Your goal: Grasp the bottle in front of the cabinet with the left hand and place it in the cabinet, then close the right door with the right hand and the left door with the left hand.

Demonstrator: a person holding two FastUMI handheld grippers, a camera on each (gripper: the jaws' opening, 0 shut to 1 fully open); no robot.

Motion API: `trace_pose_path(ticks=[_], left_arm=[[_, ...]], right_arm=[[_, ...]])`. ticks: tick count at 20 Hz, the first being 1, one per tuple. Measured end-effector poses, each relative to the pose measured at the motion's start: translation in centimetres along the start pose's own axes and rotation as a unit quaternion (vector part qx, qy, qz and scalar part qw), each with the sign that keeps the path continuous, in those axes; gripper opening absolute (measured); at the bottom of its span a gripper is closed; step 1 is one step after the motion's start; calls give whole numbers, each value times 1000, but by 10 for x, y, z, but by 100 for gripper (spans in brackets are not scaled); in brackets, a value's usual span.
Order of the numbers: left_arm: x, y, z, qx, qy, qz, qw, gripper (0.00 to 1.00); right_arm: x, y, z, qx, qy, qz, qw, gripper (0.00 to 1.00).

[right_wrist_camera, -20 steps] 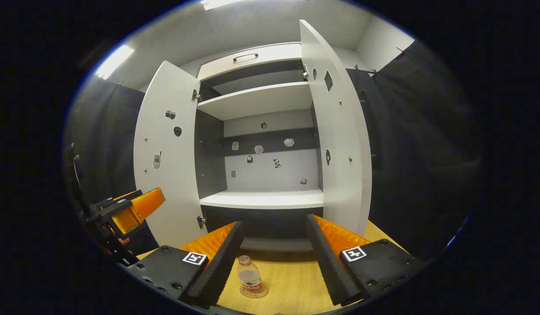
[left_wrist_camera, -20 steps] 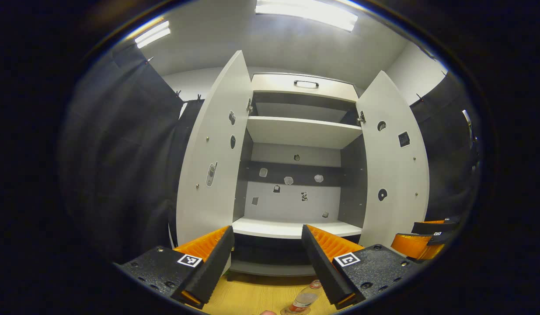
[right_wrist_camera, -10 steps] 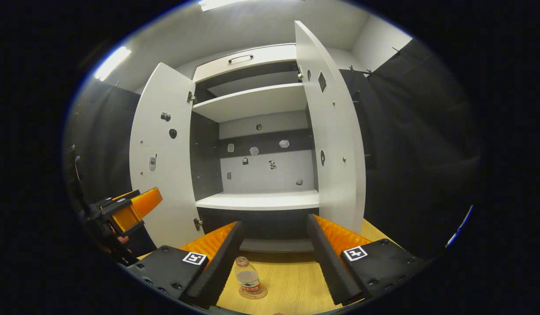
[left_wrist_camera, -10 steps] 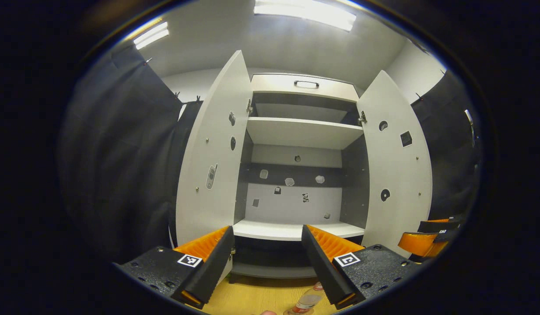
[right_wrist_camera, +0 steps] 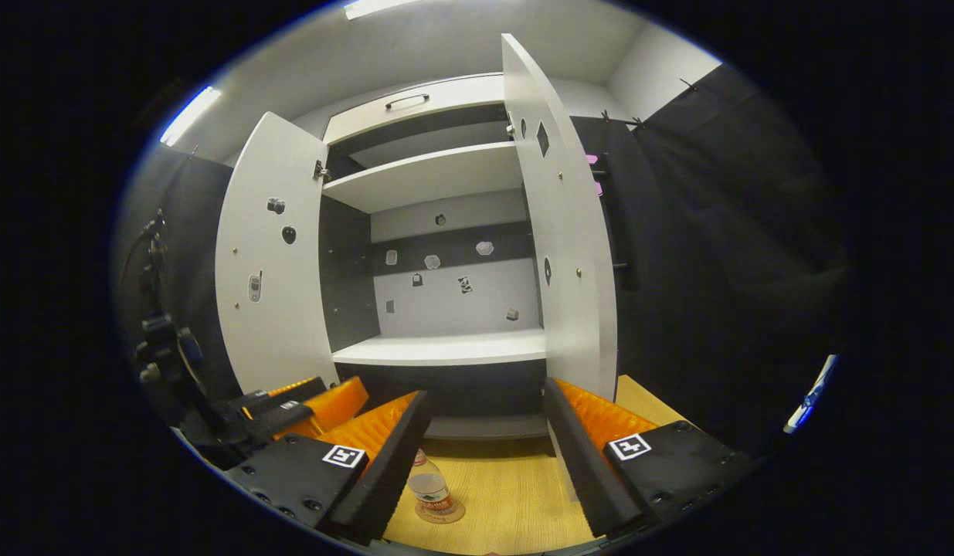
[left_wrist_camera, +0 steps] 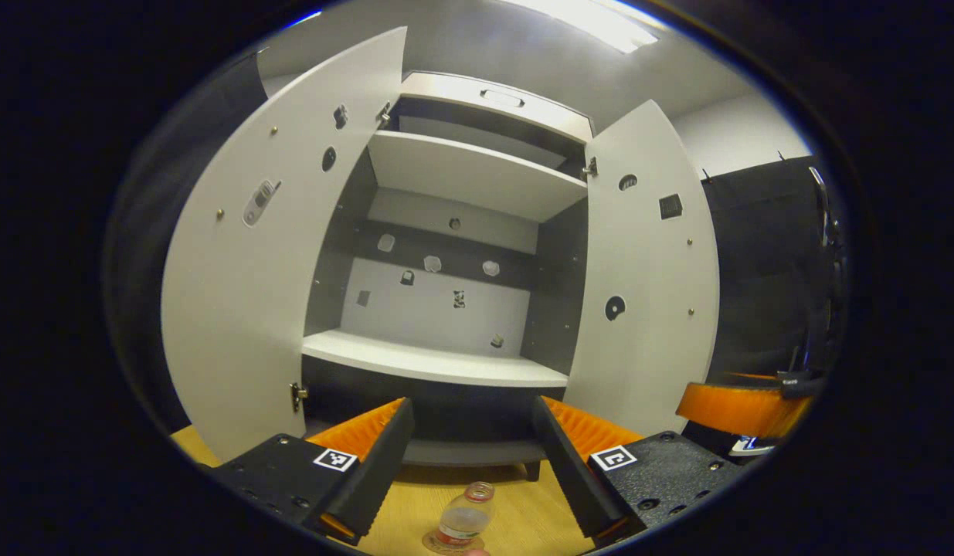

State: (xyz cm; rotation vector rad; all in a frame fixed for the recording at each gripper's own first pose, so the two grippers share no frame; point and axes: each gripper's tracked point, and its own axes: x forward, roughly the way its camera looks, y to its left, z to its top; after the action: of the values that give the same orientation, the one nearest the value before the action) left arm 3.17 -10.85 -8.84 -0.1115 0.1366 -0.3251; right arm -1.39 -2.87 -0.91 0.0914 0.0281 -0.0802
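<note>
Left gripper (left_wrist_camera: 469, 455): jaws spread wide, nothing between the fingers; it points at the cabinet's lower edge from above the floor.
Bottle (left_wrist_camera: 463, 523): upright on the wooden floor (left_wrist_camera: 515, 525), just below and ahead of the left gripper, in line with the gap between its fingers but not touched by them. In the right gripper view the bottle (right_wrist_camera: 430, 491) stands beside the inner edge of that gripper's left finger, partly hidden by it.
Right gripper (right_wrist_camera: 484, 455): jaws spread wide, holding nothing; the left gripper (right_wrist_camera: 307, 405) shows just off to its left, lower down and close by.
Cabinet (left_wrist_camera: 446, 309): straight ahead of both grippers, open, with a bare lower shelf (left_wrist_camera: 430, 361) and an upper shelf (left_wrist_camera: 469, 174).
Left door (left_wrist_camera: 245, 255): swung out, close on the left gripper's left side.
Right door (right_wrist_camera: 561, 239): swung out, edge-on ahead and slightly to the right of the right gripper.
In the way: nothing lies between the left gripper and the bottle; the lower shelf's front edge sits above the bottle's top.
Surroundings: black curtain (right_wrist_camera: 716, 232) to either side of the cabinet, small stickers (left_wrist_camera: 430, 264) on the back panel and doors.
</note>
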Motion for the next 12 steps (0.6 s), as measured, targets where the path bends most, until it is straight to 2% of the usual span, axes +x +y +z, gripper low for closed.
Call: trace_pose_path(ticks=[2, 6, 12], left_arm=[[14, -8, -38, 2, 22, -12, 1000, 95], [29, -7, -106, 24, 54, -14, 998, 95], [36, 13, -188, 20, 109, 11, 994, 95]], right_arm=[[-1, -6, -2, -8, 4, -8, 1000, 98], [-7, -16, -3, -19, 11, -27, 999, 98], [-7, -27, -12, -17, 25, -46, 998, 98]])
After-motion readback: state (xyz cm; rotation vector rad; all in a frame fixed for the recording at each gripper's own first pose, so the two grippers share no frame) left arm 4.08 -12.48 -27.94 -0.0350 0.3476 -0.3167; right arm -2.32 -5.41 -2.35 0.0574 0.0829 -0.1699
